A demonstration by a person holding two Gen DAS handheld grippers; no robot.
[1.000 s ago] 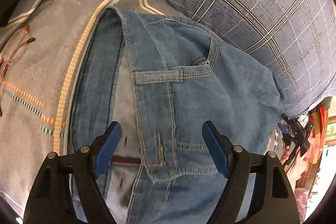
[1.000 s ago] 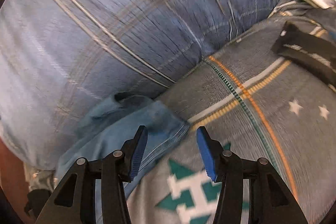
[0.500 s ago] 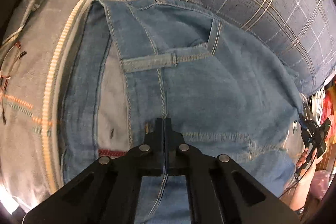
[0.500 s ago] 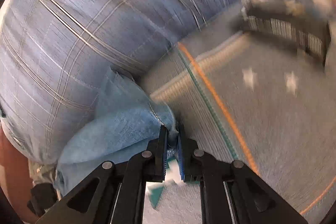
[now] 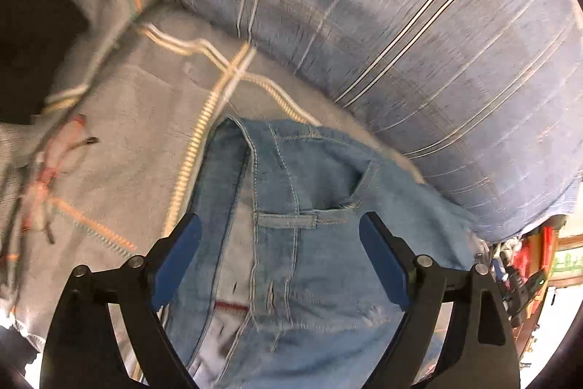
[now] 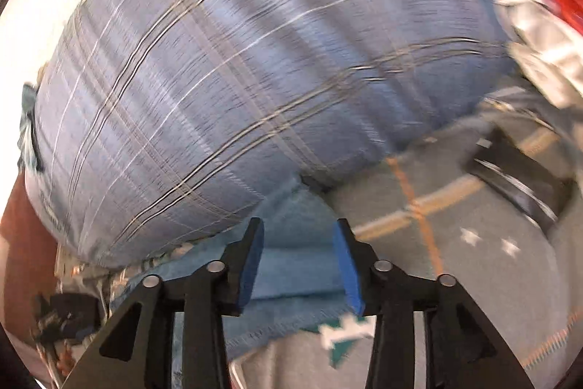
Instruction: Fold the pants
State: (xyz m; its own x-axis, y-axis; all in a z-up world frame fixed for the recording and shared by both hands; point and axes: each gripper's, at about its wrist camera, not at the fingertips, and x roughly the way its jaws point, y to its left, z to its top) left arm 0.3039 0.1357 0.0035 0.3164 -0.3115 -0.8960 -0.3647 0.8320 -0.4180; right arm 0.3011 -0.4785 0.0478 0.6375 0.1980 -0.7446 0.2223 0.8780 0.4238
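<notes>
Denim pants [image 5: 313, 243] beside plaid pillow [image 5: 419, 42], both grippers' jaws apart

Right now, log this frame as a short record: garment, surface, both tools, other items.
garment: blue jeans, lying on the blanket, one edge against the pillow
surface: grey patterned blanket
left tool: open, above the jeans, gripping nothing
right tool: open, jeans between its fingers, not clamped
other: blue plaid pillow; glasses, blurred

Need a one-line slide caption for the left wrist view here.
Left gripper open above the waistband of light-blue jeans lying on a grey patterned blanket, a blue plaid pillow behind.
</notes>
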